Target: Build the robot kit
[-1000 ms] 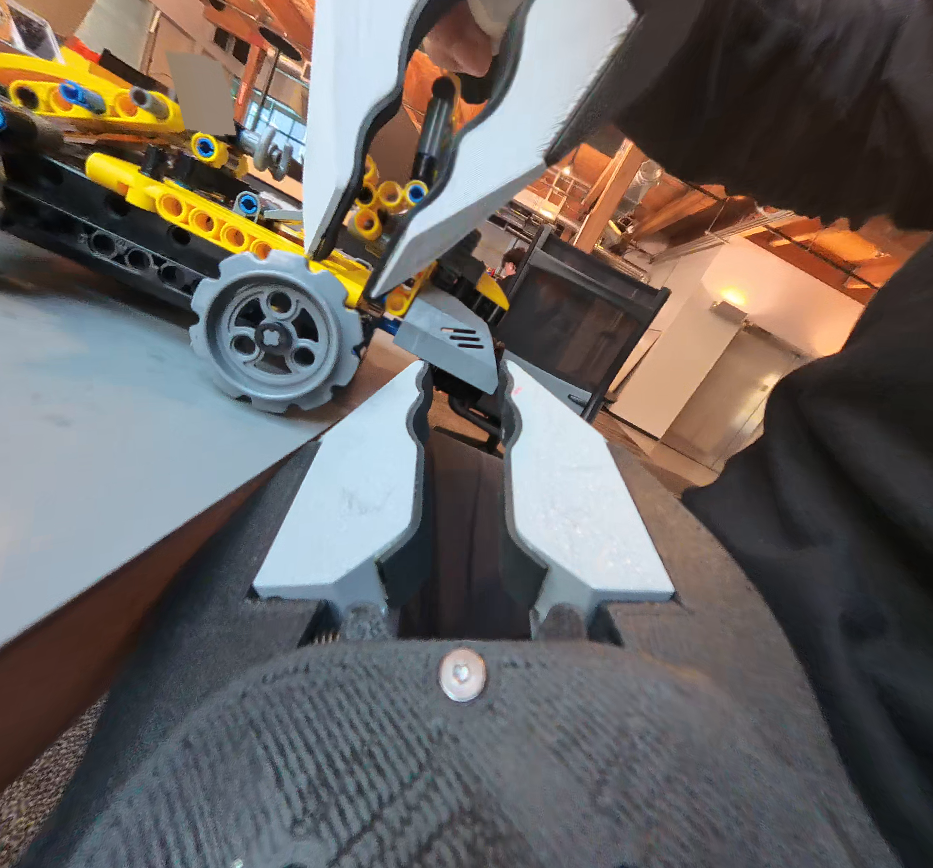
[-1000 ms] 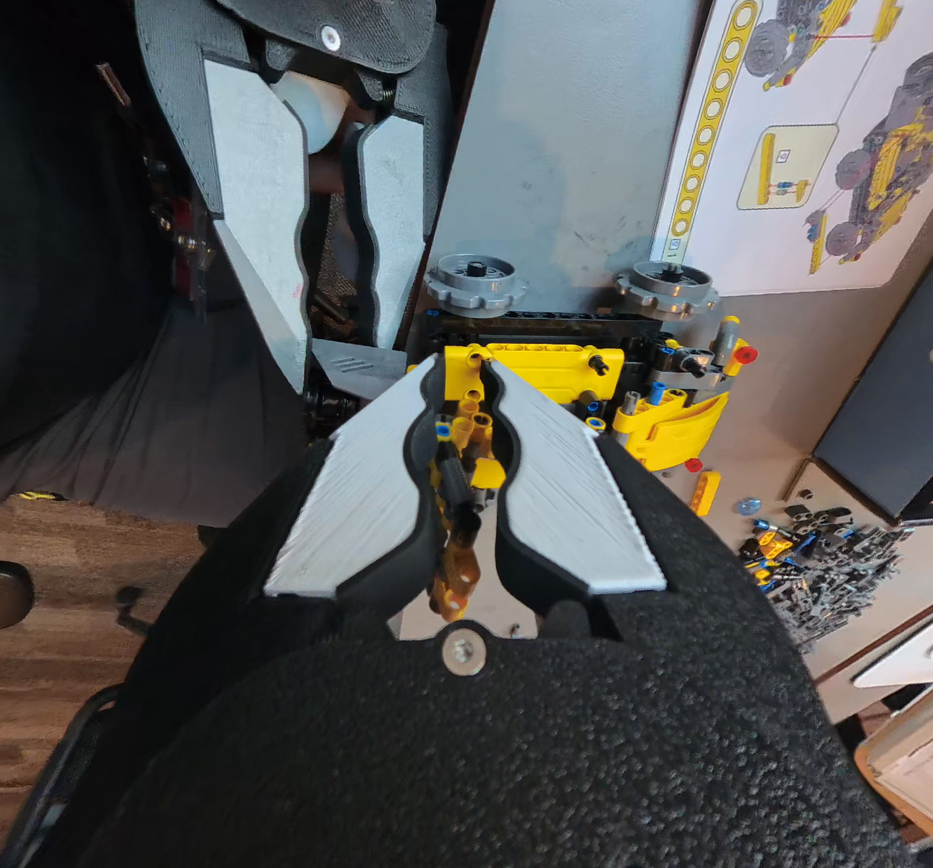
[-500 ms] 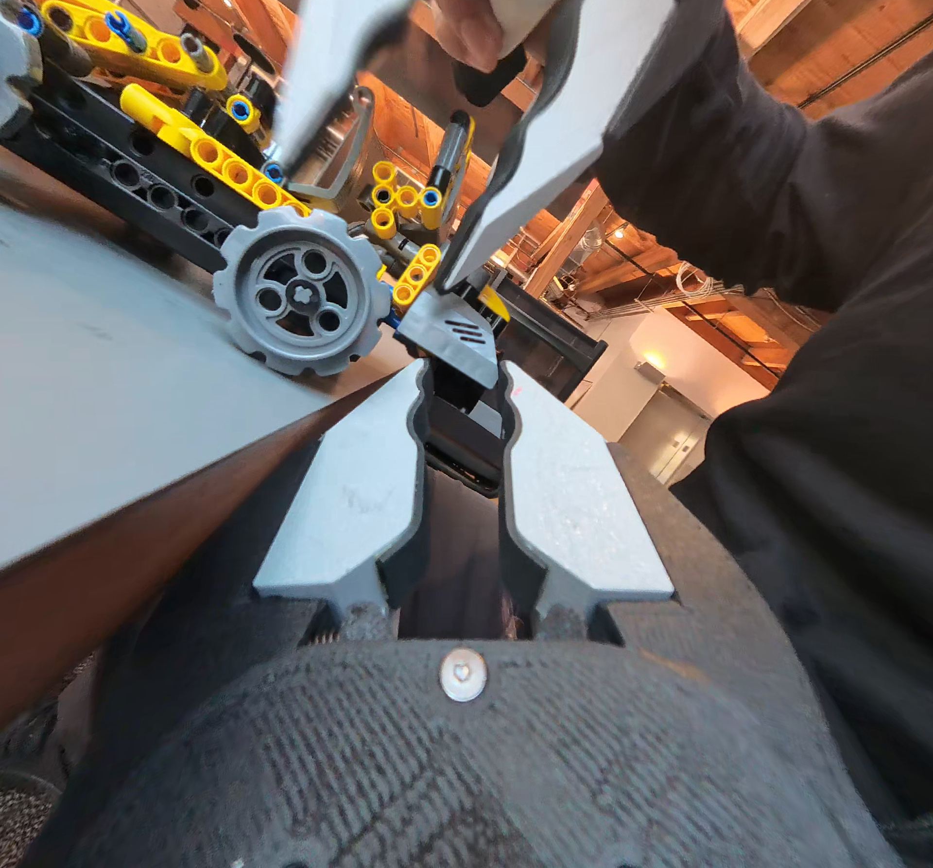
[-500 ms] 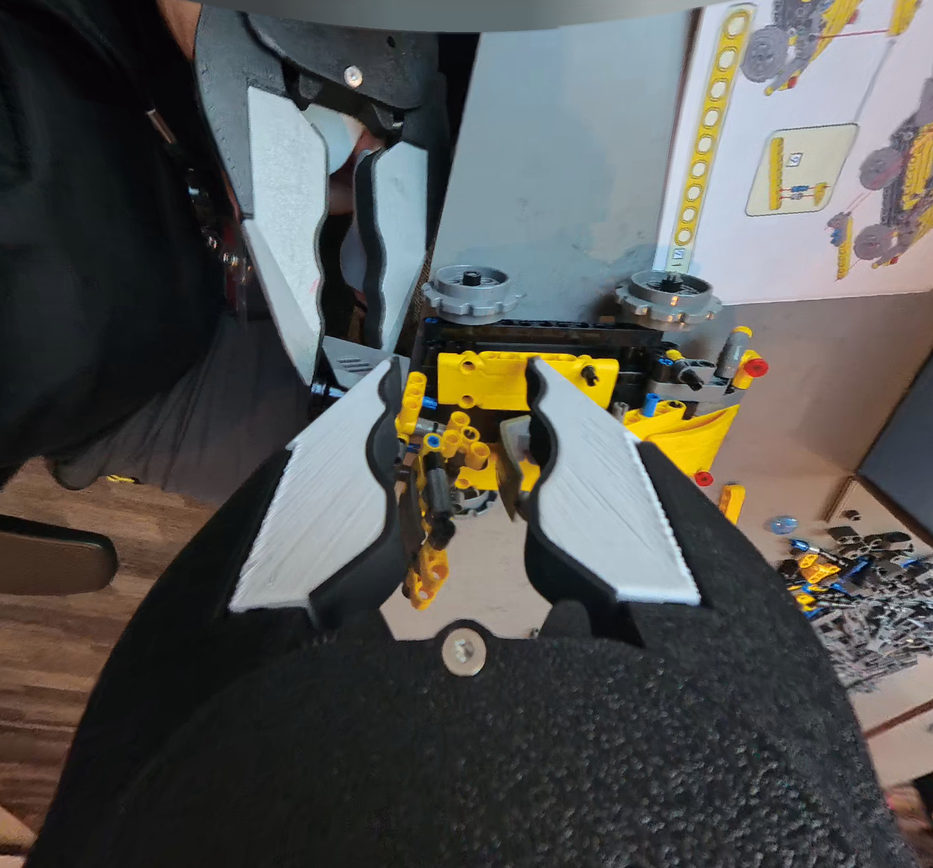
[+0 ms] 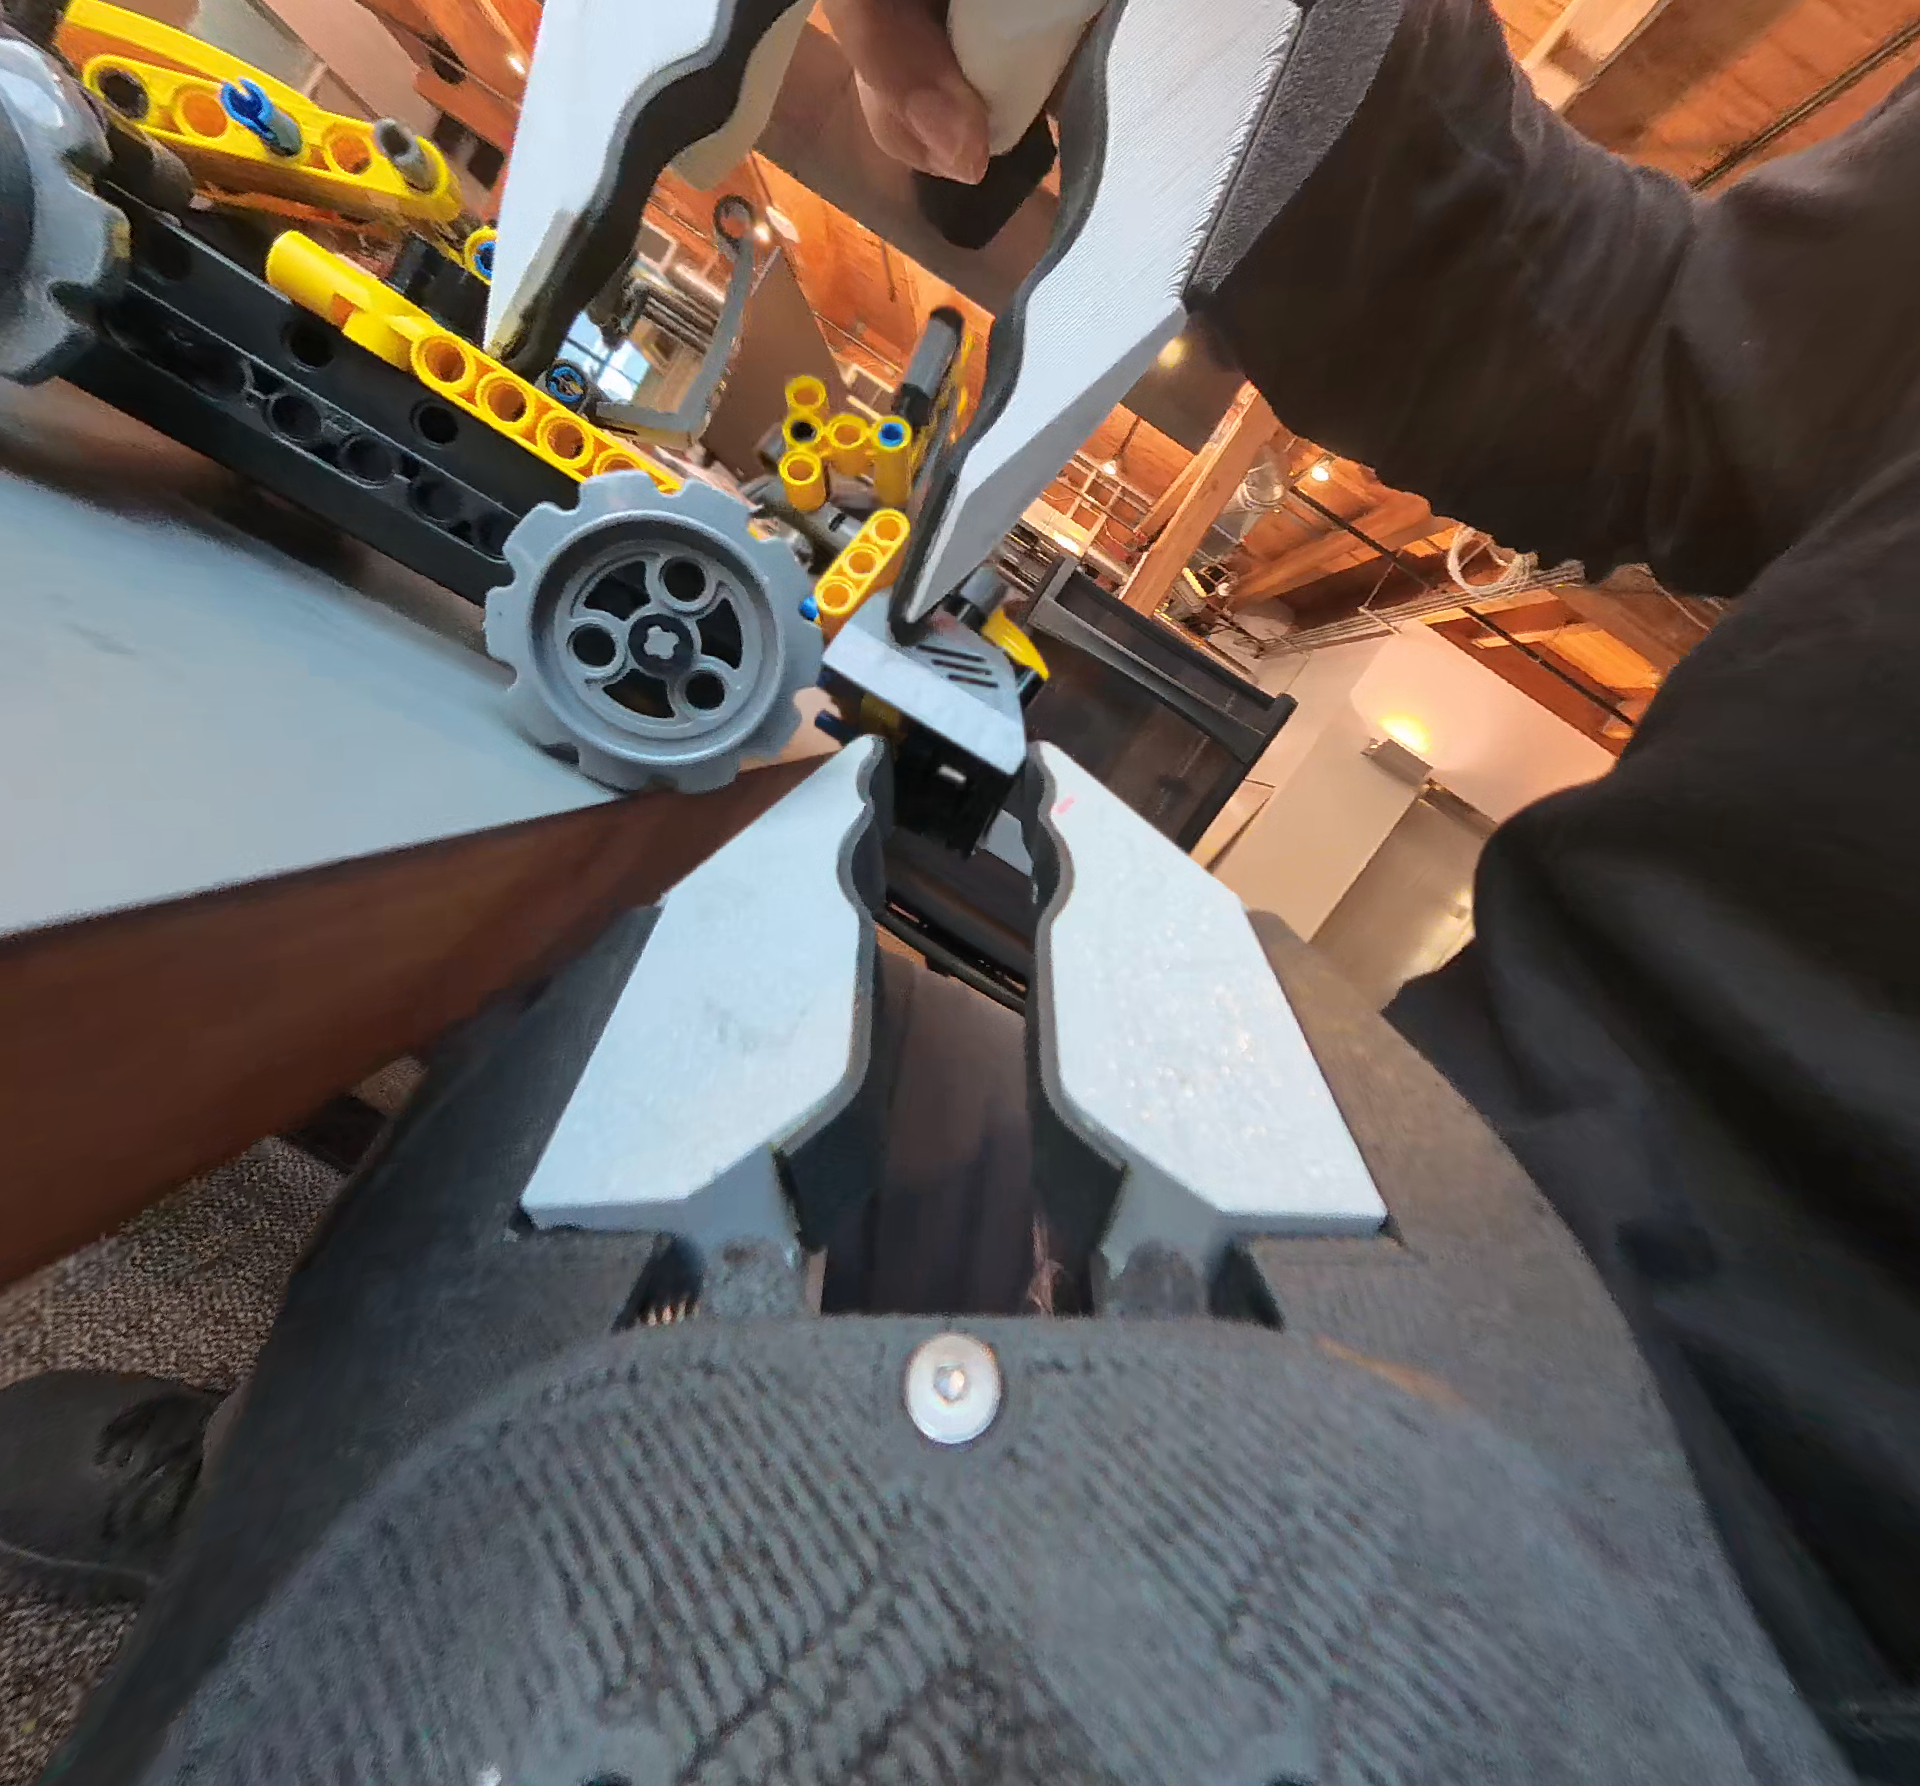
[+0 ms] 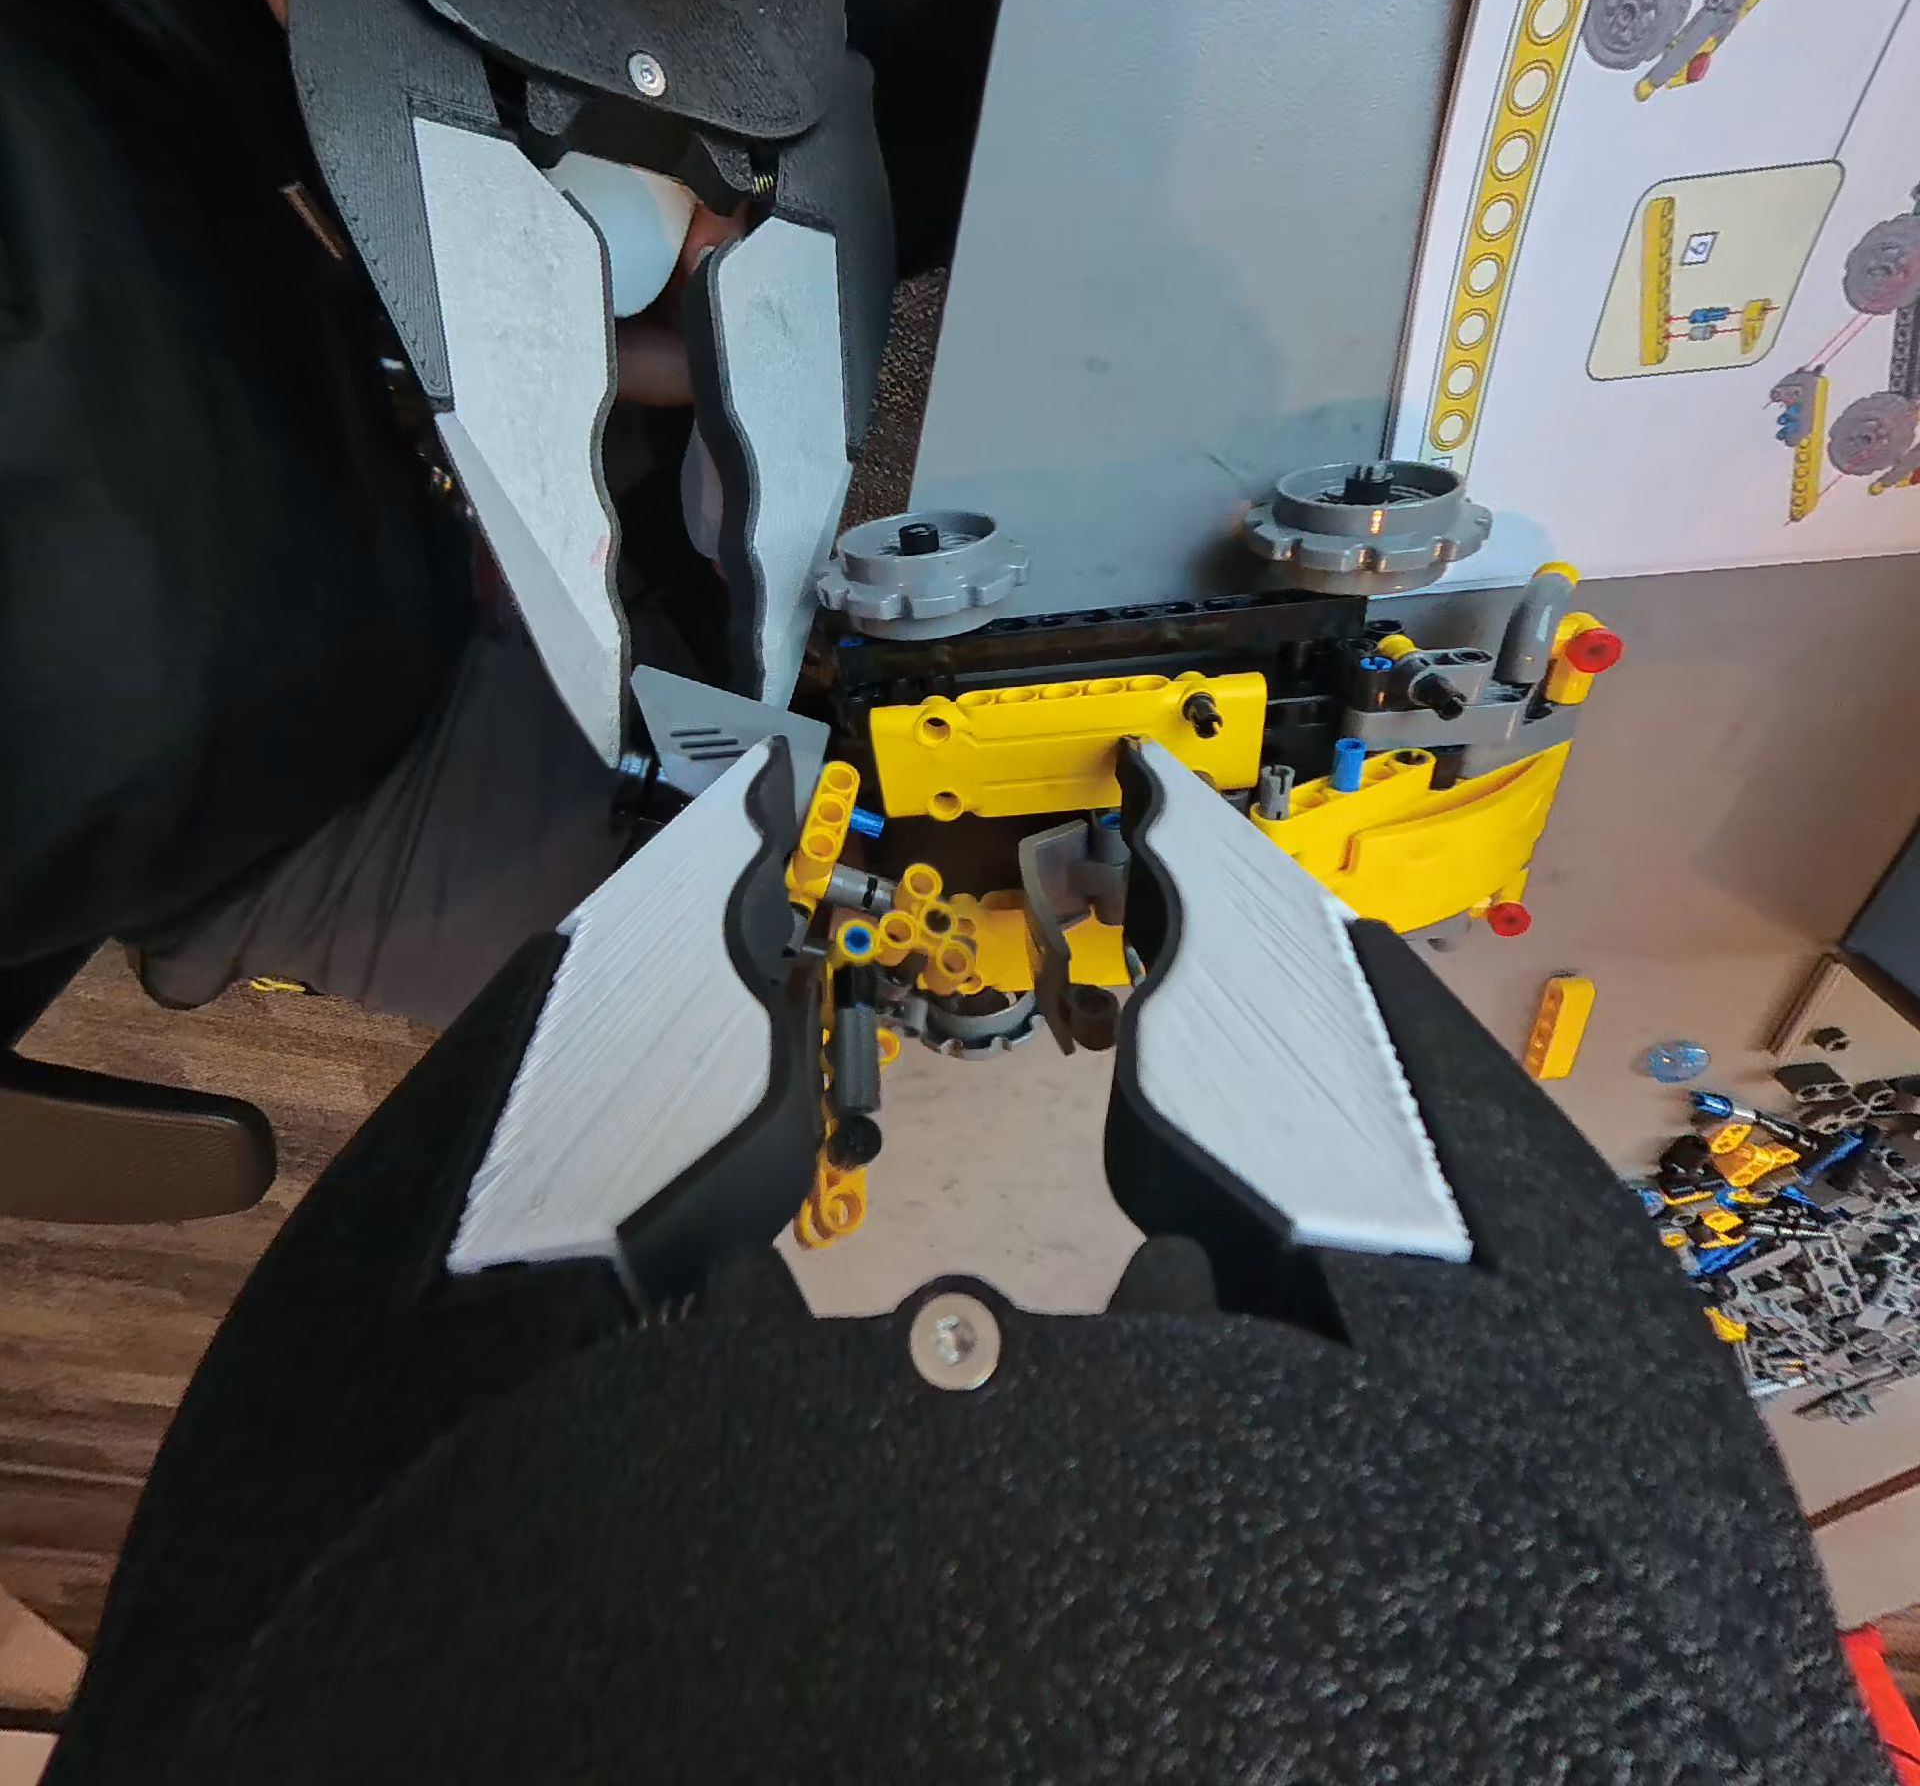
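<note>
The left gripper (image 5: 951,780), a pair of pale grey wavy-edged plastic fingers on a black textured body, is closed narrowly on the black end of the yellow, black and grey plastic brick-built vehicle (image 6: 1060,749). The gripped part sits under a flat dark grey panel with slots (image 5: 925,687); how much of it lies between the jaws is hidden by the fingers themselves.

The right gripper (image 6: 951,780), white ribbed fingers with black rubbery inner edges, stands wide open above the vehicle, holding nothing. One fingertip (image 5: 914,593) rests against the grey panel, just ahead of the left gripper; the other sits on the yellow holed beam (image 5: 499,386) farther back. Between its jaws hangs a small cluster of yellow connectors with a black pin (image 6: 883,957), its lower part partly masked by the inner finger edge. Whether that cluster is fixed to the vehicle cannot be told.

A grey toothed plastic wheel (image 5: 655,635) stands just left of the left gripper, at the edge of the smooth grey mat (image 6: 1195,178) on the brown-edged table (image 5: 260,957). A second toothed wheel (image 6: 1366,515) lies farther along. Beyond it a printed instruction sheet (image 6: 1683,178) is cut off by the frame. A loose yellow beam (image 6: 1558,1024) and a heap of small dark, blue and yellow parts (image 6: 1787,1217) lie to the right gripper's right. A dark sleeve (image 5: 1507,282) fills the right side; wooden ceiling beams (image 5: 1662,22) show overhead, blurred.
</note>
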The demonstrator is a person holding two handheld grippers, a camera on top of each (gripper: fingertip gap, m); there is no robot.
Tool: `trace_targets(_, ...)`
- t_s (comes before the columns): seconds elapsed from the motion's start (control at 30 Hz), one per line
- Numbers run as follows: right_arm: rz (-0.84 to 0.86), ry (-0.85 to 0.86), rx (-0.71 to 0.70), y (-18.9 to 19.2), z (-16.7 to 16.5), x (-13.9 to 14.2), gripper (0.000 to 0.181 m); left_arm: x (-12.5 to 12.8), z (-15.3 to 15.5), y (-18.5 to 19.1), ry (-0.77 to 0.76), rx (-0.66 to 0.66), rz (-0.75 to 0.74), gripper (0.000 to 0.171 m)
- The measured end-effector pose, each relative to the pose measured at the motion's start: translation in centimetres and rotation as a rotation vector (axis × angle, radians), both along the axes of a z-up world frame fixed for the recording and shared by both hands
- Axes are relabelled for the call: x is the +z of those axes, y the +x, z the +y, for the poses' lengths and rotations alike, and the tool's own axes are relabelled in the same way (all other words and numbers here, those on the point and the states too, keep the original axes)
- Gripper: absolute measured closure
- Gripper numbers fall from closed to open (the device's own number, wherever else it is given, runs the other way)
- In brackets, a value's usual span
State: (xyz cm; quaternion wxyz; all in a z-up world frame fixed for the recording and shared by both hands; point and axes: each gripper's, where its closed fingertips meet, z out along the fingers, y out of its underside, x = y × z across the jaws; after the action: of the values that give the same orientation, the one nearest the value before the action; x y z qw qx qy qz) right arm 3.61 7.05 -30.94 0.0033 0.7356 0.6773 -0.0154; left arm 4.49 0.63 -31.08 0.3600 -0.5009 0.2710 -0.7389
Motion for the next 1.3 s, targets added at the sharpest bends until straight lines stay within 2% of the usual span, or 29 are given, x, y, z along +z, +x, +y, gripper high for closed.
trace_targets(0.13,0.027,0.019,-0.007,-0.4,-0.2,0.3,0.130,0.0,-0.4,-0.2,0.007,-0.015,-0.001,0.150)
trace_targets(0.2,0.107,0.073,-0.066,-1.0,0.1,1.4,0.136,-0.1,-0.2,-0.2,0.031,-0.008,0.001,0.150)
trace_targets(0.3,0.310,0.218,-0.236,-0.7,0.9,4.3,0.136,0.0,-0.2,-0.3,0.019,-0.008,-0.014,0.151)
trace_targets(0.4,0.529,0.279,-0.511,1.7,-0.3,6.1,0.141,-0.2,-0.8,-0.5,0.041,-0.015,-0.006,0.151)
trace_targets(0.47,0.560,0.213,-0.710,4.5,-2.7,4.5,0.142,-0.7,-0.6,-0.6,0.044,-0.006,0.013,0.152)
trace_targets(0.53,0.574,0.110,-0.868,5.8,-5.6,2.3,0.128,-0.8,-0.1,-0.7,0.023,0.006,0.014,0.155)
trace_targets(0.6,0.676,0.113,-1.024,6.4,-6.7,0.9,0.141,-0.7,0.3,-0.6,0.010,0.007,0.000,0.156)
trace_targets(0.63,0.720,0.095,-1.115,6.8,-7.3,-0.2,0.140,-0.9,0.3,-0.4,0.005,0.004,0.012,0.156)
trace_targets(0.7,0.816,0.030,-1.276,7.7,-8.6,-3.1,0.152,-1.6,0.0,0.2,0.017,-0.009,0.046,0.155)
trace_targets(0.73,0.834,-0.030,-1.321,7.9,-9.5,-4.9,0.147,-1.6,-0.2,0.5,0.007,-0.027,0.050,0.155)
trace_targets(0.77,0.850,-0.061,-1.356,8.0,-10.0,-6.4,0.134,-1.7,-0.3,0.8,0.004,-0.039,0.055,0.155)
trace_targets(0.8,0.900,-0.100,-1.362,7.4,-10.2,-7.0,0.133,-1.9,-0.5,1.1,0.014,-0.048,0.067,0.155)
trace_targets(0.87,1.042,-0.178,-1.330,5.8,-9.8,-6.5,0.132,-2.1,-1.2,1.5,0.032,-0.082,0.081,0.155)
trace_targets(0.9,1.061,-0.181,-1.291,5.4,-9.7,-6.4,0.143,-2.1,-1.5,1.6,0.031,-0.094,0.081,0.155)
trace_targets(0.97,1.073,-0.191,-1.202,4.6,-10.2,-6.4,0.146,-2.2,-1.7,1.5,0.034,-0.113,0.079,0.155)
trace_targets(1.03,1.156,-0.241,-1.153,3.8,-10.9,-5.6,0.134,-2.4,-1.9,1.6,0.044,-0.113,0.089,0.156)
trace_targets(1.13,1.260,-0.291,-1.136,3.8,-11.5,-4.5,0.133,-1.9,-2.7,1.5,0.102,-0.121,0.079,0.155)
trace_targets(1.23,1.385,-0.381,-1.143,3.4,-11.8,-2.9,0.130,-0.7,-3.8,0.8,0.297,-0.070,0.060,0.155)
trace_targets(1.3,1.486,-0.410,-1.144,3.1,-11.8,-1.6,0.127,0.4,-4.9,0.2,0.550,0.010,0.048,0.156)
